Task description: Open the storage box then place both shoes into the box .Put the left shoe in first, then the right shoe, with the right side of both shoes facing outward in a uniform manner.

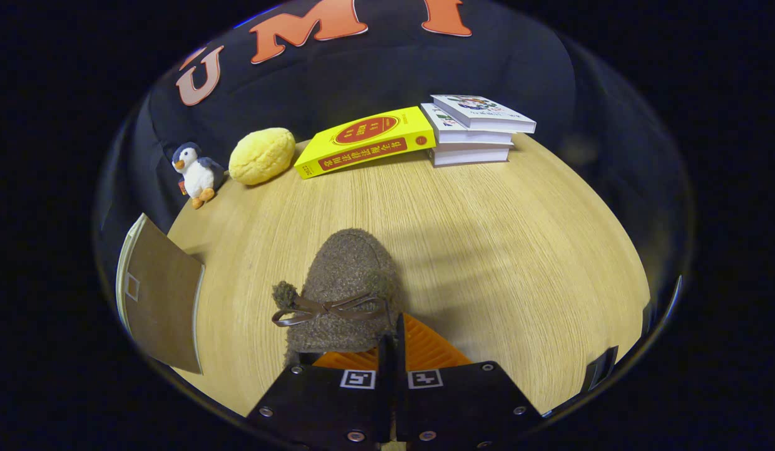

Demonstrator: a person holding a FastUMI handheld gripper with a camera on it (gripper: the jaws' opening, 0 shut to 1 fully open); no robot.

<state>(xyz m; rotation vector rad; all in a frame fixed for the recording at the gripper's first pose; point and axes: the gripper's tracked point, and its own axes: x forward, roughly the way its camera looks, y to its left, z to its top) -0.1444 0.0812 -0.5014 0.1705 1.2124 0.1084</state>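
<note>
Shoe (347, 294), hand-held gripper (390, 341) clamped on it

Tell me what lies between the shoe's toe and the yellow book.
Nothing: the gripper view shows bare wooden table from the shoe, held in the closed fingers, to the yellow book.

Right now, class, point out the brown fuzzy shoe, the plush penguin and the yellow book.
brown fuzzy shoe (347, 269): gripper view, on its toe top.
plush penguin (196, 172): gripper view, on its white belly.
yellow book (365, 145): gripper view, on its front cover.
</note>
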